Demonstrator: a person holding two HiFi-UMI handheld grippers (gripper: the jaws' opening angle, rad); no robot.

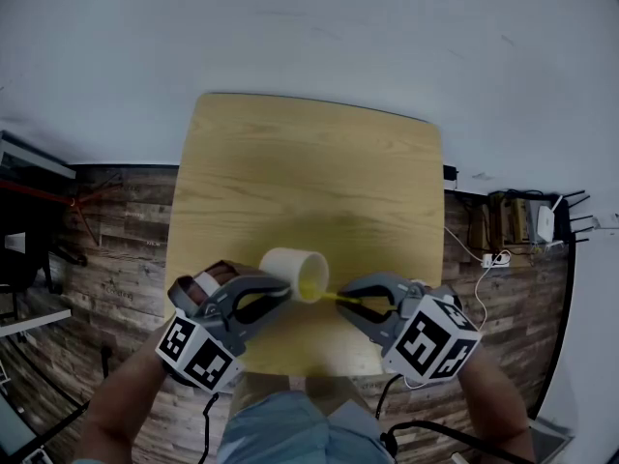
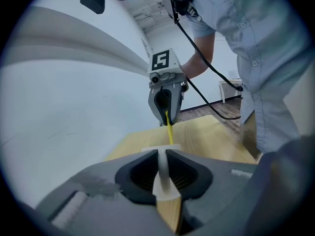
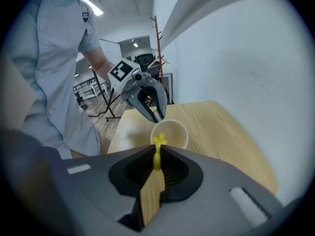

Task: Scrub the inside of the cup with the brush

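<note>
A white cup (image 1: 288,266) lies tilted above the wooden table (image 1: 309,172), with its mouth turned toward my right gripper. My left gripper (image 1: 280,292) is shut on the cup's wall, which shows as a thin white edge (image 2: 162,173) between its pads. My right gripper (image 1: 346,304) is shut on a thin yellow brush (image 1: 332,297). The brush's head (image 3: 158,140) sits at the cup's mouth (image 3: 170,132). In the left gripper view the right gripper (image 2: 166,113) points down at the rim, and the yellow handle (image 2: 170,128) runs from its jaws. The left gripper (image 3: 153,115) pinches the cup's far rim.
The table stands against a white wall (image 1: 309,37) on a dark plank floor (image 1: 126,220). A power strip and cables (image 1: 495,259) lie on the floor at the right. A coat rack (image 3: 158,58) stands in the room behind. The person's shirt (image 2: 266,58) fills the near side.
</note>
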